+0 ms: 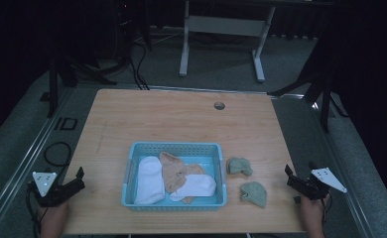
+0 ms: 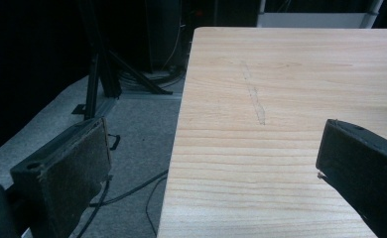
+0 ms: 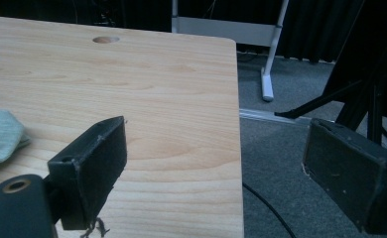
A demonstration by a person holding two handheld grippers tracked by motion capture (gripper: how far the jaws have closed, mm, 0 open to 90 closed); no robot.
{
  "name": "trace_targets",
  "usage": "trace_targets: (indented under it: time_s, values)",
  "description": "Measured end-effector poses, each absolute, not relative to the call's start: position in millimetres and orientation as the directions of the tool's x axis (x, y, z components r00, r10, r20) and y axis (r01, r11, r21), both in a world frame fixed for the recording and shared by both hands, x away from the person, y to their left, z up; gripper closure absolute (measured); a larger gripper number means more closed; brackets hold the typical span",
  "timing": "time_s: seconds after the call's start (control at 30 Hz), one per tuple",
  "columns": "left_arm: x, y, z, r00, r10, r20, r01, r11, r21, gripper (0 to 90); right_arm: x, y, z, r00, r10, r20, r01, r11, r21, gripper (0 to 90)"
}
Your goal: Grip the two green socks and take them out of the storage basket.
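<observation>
Two green socks, one (image 1: 239,166) just behind the other (image 1: 254,193), lie on the table (image 1: 181,119) right of the blue basket (image 1: 174,148) holding white and tan socks. The left gripper (image 1: 78,178) and right gripper (image 1: 290,176) hover at opposite table edges, jaws spread and empty.

On our table (image 1: 181,119), the basket (image 1: 174,148) sits near the front edge with several socks (image 1: 149,179) lying in it. Two more socks lie just right of the basket, one (image 1: 239,166) behind the other (image 1: 254,193). We hold the left gripper (image 1: 80,179) well left of the basket, the right gripper (image 1: 290,177) well right.
</observation>
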State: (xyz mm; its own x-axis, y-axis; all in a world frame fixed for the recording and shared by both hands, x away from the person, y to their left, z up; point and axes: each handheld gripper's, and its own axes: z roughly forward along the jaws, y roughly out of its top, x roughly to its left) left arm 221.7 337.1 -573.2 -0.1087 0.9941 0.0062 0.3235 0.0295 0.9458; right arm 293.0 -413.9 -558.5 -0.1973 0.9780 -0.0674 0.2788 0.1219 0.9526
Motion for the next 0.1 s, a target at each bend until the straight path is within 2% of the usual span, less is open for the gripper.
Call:
trace_targets:
  time_s: [0.1]
  values:
    - [221.8,337.3,-573.1,-0.108,0.994,0.006,0.325,0.029,0.945,0.7,294.3,-413.5,-559.5,-0.195,0.978,-0.068,0.292,0.124,0.948,10.1]
